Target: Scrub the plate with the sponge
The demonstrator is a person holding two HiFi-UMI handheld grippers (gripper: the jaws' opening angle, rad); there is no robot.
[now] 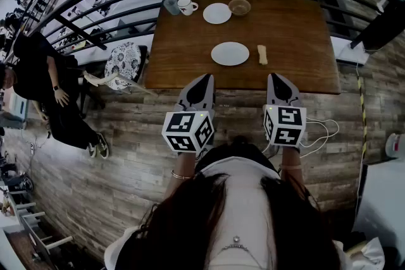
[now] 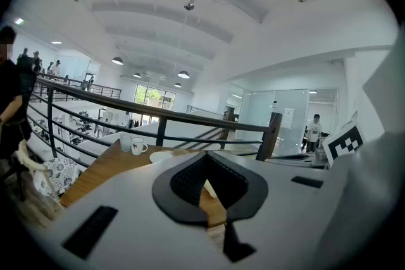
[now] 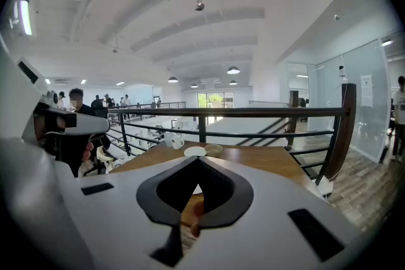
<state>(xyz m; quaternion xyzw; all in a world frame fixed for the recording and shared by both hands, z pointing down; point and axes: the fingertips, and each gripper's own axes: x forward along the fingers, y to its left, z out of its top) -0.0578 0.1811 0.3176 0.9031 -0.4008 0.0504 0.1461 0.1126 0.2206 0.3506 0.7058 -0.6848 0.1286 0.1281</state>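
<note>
- Left gripper (image 1: 204, 79): jaws together, nothing held.
- Right gripper (image 1: 276, 78): jaws together, nothing held.
- Plate (image 1: 230, 53): ahead, between both grippers.
- Sponge (image 1: 262, 55): ahead of right gripper.

- An upper gallery over a large open office hall: black metal railing (image 3: 253, 113) at 12 o'clock behind the wooden table (image 1: 297, 35).
- Glass partition walls (image 3: 364, 98) at 3 o'clock; wood-plank floor (image 1: 126, 148).

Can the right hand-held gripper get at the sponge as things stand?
Probably yes: the sponge lies ahead of the right hand-held gripper, on bare table beside the plate, with nothing between. Its jaws are shut, though.
</note>
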